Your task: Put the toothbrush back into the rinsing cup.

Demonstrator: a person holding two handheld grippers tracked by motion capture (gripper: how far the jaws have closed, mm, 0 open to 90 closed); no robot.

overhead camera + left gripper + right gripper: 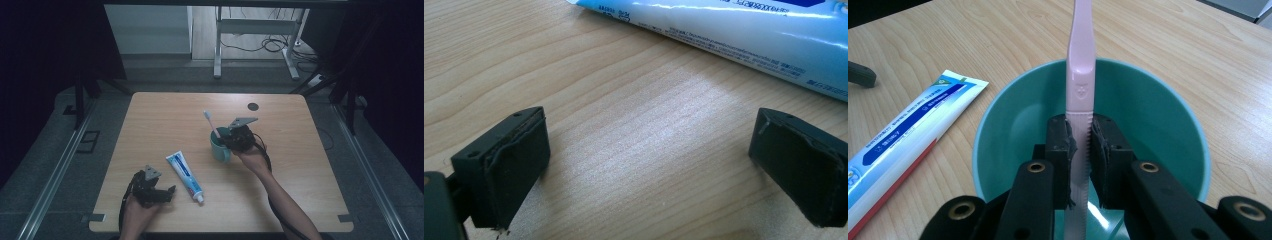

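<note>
While the table (pixel 165 110) lies under both tongs, the teal cup (pixel 1168 120) sits right below the right gripper (pixel 1080 150), clenched on the pink toothbrush (pixel 1079 65) standing in it; the toothpaste (pixel 734 35) lies just beyond the left gripper (pixel 649 165), its jaws spread wide and holding nothing.
</note>
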